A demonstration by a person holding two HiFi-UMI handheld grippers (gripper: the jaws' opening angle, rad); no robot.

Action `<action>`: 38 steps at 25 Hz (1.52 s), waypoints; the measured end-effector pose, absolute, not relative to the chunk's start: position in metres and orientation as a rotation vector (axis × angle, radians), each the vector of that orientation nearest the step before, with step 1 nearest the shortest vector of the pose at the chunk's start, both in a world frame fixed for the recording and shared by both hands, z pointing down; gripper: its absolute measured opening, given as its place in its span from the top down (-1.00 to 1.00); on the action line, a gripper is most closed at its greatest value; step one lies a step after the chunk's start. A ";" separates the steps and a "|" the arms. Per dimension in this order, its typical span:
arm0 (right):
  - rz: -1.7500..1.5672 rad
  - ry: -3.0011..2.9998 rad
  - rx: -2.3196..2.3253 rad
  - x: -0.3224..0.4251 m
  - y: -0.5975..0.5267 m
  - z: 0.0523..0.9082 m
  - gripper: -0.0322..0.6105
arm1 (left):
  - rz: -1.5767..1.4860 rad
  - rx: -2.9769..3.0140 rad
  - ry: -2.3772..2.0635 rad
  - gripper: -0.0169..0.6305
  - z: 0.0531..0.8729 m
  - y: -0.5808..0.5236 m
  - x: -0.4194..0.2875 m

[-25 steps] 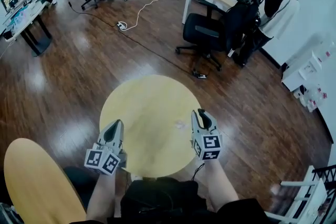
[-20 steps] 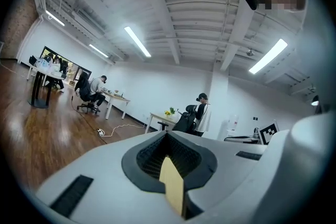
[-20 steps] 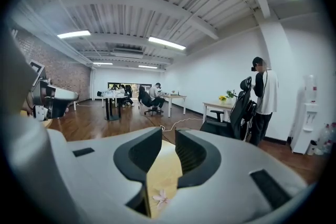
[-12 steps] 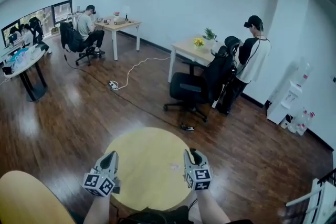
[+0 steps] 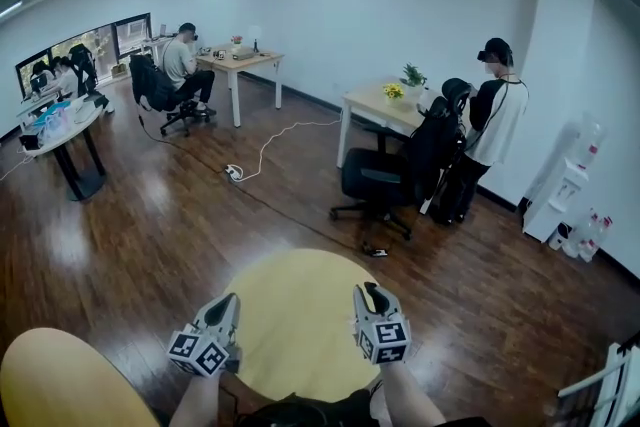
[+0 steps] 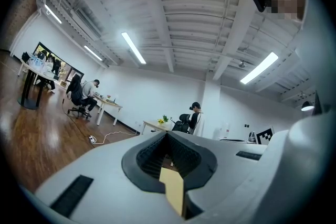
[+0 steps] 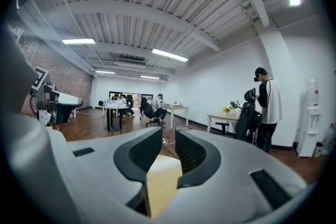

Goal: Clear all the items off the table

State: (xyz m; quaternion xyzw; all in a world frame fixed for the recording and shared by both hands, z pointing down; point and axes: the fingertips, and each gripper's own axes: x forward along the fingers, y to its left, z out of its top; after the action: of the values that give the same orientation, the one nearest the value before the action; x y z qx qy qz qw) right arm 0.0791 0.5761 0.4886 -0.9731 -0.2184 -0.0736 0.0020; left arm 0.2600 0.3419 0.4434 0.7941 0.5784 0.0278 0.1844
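The round table sits low in the head view. I can make out nothing left on its yellow top, though a small scrap would be too small to tell. The left gripper hangs over the near left edge of the table, its jaws closed together on nothing. The right gripper hangs over the near right edge with its jaws a narrow slit apart; only table top and floor show through the gap.

The clearing looks finished or close to it, so the step in hand seems to be a last check. To do that well, look down over the whole top, centre and far edge included, because the head view takes in more of the room than of the table. Keep both grippers above the top and off its rim. If a small thing does turn up, open the nearer gripper wide first, then come down on it squarely.
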 end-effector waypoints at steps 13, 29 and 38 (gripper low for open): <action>-0.304 -0.289 -3.088 0.157 0.519 0.515 0.64 | 0.050 2.454 1.306 0.95 0.468 0.247 0.271; -0.351 0.988 -2.943 0.280 0.215 0.539 0.64 | -0.033 2.837 0.173 0.95 0.482 -0.050 0.158; -0.294 1.231 -2.936 0.283 0.089 0.500 0.64 | -0.137 2.803 -0.083 0.95 0.480 -0.167 0.117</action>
State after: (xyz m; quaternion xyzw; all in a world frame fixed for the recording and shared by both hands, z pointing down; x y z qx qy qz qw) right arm 0.2828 0.0885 0.5002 -0.9179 0.3850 -0.0919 -0.0276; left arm 0.1171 -0.1672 0.4798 0.9845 -0.0291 -0.0482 0.1661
